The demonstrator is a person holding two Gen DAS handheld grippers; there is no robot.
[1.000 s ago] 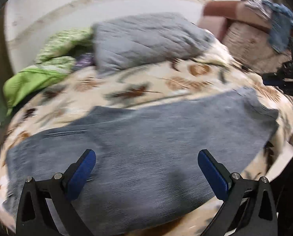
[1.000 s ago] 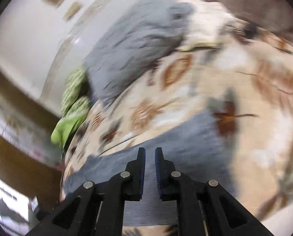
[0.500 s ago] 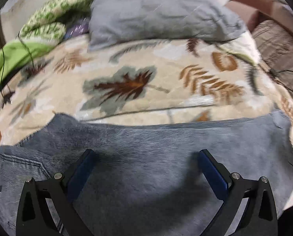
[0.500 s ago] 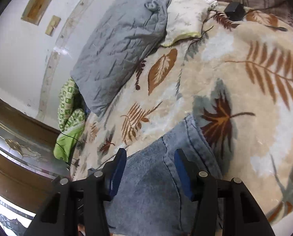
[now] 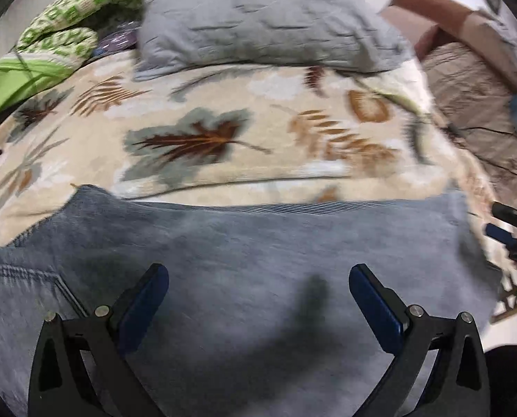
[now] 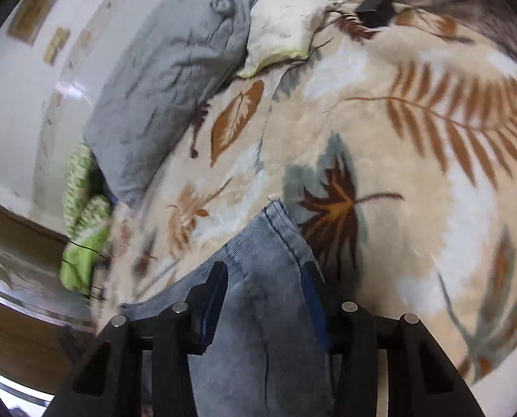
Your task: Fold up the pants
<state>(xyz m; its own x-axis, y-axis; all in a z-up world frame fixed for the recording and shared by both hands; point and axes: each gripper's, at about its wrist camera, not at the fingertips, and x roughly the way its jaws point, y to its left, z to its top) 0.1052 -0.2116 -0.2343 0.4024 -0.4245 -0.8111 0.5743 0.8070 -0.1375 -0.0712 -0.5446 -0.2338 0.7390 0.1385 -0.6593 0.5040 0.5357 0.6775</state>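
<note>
Blue-grey corduroy pants (image 5: 258, 236) lie flat across the leaf-print blanket (image 5: 327, 80) on the bed. My left gripper (image 5: 256, 274) hovers low over the middle of the pants, jaws wide open with nothing gripped. In the right wrist view the stitched hem end of a pant leg (image 6: 275, 222) reaches out past my right gripper (image 6: 263, 271). Its jaws are closing with the leg fabric between the blue pads (image 6: 215, 288), which do not press it. The right gripper (image 5: 505, 232) also shows at the pants' right end in the left wrist view.
A grey quilted pillow (image 5: 258, 17) and green cloths (image 5: 22, 73) lie at the head of the bed. Beside the grey pillow (image 6: 168, 80) are a white cushion (image 6: 282, 31) and a black box (image 6: 376, 8). A brown sofa (image 5: 473, 80) stands right.
My right gripper went from shut to open and sank over the hem end of the leg. My left gripper slid along the pants and came lower, still open.
</note>
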